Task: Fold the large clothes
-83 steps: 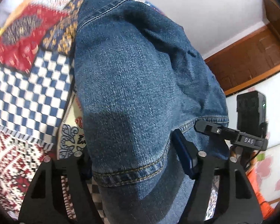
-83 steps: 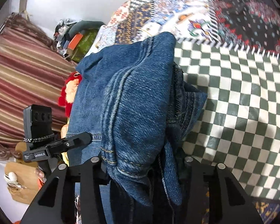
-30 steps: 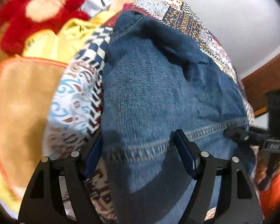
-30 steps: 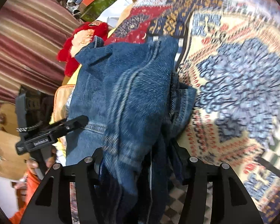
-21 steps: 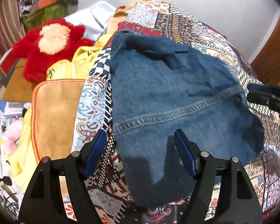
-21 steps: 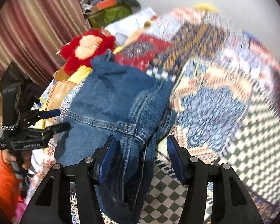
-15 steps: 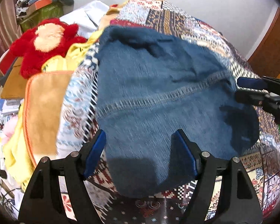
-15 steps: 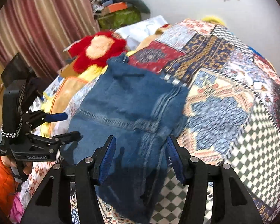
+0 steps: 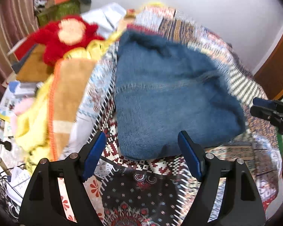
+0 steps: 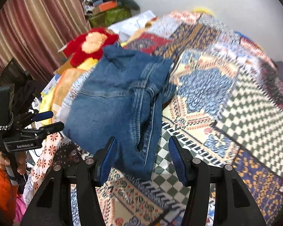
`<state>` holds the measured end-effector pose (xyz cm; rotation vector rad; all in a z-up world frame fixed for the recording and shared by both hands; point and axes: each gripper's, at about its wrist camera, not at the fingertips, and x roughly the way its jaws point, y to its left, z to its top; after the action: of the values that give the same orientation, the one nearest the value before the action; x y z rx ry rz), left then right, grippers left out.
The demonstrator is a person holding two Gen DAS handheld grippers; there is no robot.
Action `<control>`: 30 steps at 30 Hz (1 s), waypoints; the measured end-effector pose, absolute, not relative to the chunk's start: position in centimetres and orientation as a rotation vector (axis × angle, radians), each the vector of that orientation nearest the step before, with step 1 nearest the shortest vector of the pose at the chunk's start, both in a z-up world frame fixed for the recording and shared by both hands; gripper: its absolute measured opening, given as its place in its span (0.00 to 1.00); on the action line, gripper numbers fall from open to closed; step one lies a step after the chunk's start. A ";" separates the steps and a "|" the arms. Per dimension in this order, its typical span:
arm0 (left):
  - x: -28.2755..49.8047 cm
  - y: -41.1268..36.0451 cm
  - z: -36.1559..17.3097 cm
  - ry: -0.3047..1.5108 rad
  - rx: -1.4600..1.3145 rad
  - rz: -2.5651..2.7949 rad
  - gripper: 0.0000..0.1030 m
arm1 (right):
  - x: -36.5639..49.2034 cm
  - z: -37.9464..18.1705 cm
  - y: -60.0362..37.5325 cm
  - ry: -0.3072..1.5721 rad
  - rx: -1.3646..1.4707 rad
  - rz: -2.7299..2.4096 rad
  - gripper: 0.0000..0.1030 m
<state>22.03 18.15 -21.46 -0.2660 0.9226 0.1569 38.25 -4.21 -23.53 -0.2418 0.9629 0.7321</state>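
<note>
While both grippers hang spread and empty, one folded jeans point(image 9: 171, 101) bundle lies on the quilt point(image 9: 141, 192), far of the left gripper point(image 9: 142, 155) and clear of its pads. Left to right: striped curtain point(image 10: 34, 26), one red plush point(image 9: 66, 35), one orange towel point(image 9: 69, 86) on yellow cloth, jeans point(image 10: 118, 101), then patchwork and green checks point(image 10: 254, 116). Right gripper point(image 10: 141, 156) sits just near the bundle's near edge, not touching that I can tell. Clutter pile point(image 10: 111, 5) stands far left against a white wall point(image 9: 207, 3); wood panel point(image 9: 275, 71) far right. Frames blurred.
</note>
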 end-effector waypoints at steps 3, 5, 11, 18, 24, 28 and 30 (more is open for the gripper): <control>20.0 17.1 -17.3 0.806 -0.249 0.169 0.76 | 35.9 -20.4 -5.0 0.881 -0.226 0.744 0.52; 18.5 16.4 -14.8 0.733 -0.239 0.166 0.76 | 34.1 -17.9 -5.3 0.801 -0.213 0.754 0.52; 13.1 13.2 -6.8 0.476 -0.196 0.140 0.76 | 27.4 -10.4 -7.3 0.524 -0.140 0.788 0.52; 6.7 9.2 -1.3 0.227 -0.128 0.140 0.76 | 19.3 -4.7 -10.0 0.272 -0.084 0.793 0.52; 3.0 6.3 0.1 0.111 -0.071 0.176 0.76 | 14.2 -3.2 -11.1 0.185 -0.044 0.767 0.52; 2.1 5.4 -0.3 0.094 -0.046 0.204 0.93 | 12.1 -3.3 -11.2 0.160 -0.062 0.724 0.56; 2.0 5.3 -0.5 0.087 -0.044 0.216 1.00 | 11.3 -3.5 -11.2 0.152 -0.074 0.699 0.83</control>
<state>1.95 5.33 -0.51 -0.0443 0.0869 0.2161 11.34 -11.17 -3.46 -0.0744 0.1518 0.6986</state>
